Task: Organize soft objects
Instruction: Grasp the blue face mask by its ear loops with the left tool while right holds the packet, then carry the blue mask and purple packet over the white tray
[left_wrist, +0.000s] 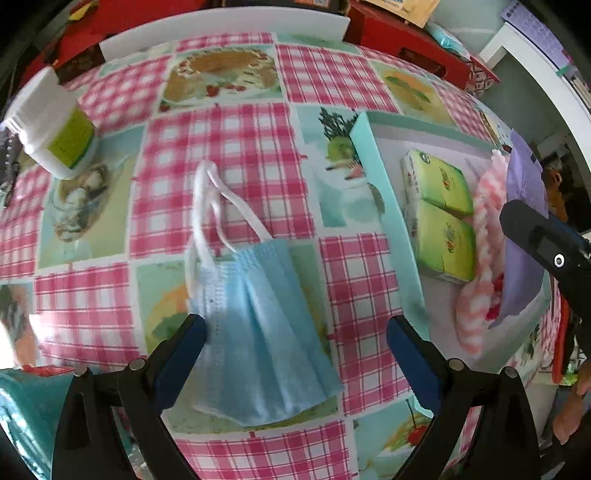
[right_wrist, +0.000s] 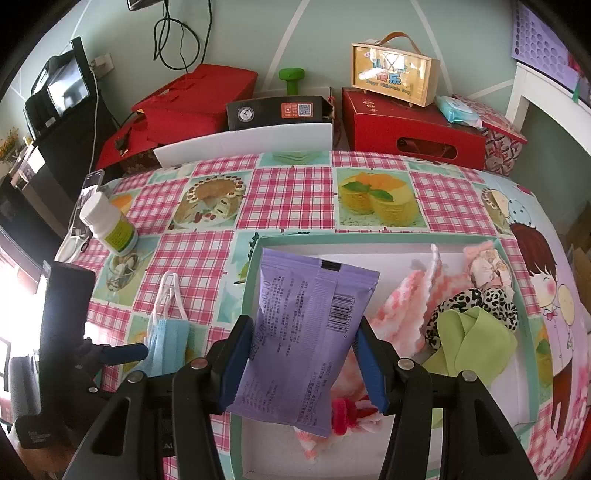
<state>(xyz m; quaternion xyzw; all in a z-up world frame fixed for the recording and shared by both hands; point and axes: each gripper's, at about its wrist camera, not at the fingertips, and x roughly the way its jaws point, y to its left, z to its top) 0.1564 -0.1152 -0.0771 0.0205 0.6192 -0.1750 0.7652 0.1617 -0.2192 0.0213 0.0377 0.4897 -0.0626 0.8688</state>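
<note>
left wrist step: you're lowering the left gripper (left_wrist: 295, 354) onto the blue face mask (left_wrist: 266, 339); straddle the pleated body, not the white ear loops (left_wrist: 214, 206), and pinch low so cloth bunches between pads
left wrist jaws: spread wide, nothing clamped; mask lies flat on the checked tablecloth (left_wrist: 221, 140), nearer the left finger, right finger well clear of it
right wrist step: you hold the purple packet (right_wrist: 303, 339) above the teal tray (right_wrist: 255, 280); let go only once it's over a bare part of the floor
right wrist jaws: right gripper (right_wrist: 301, 365) clenched on packet, pads on both side edges
right wrist mask: outside tray, just beside its left wall
</note>
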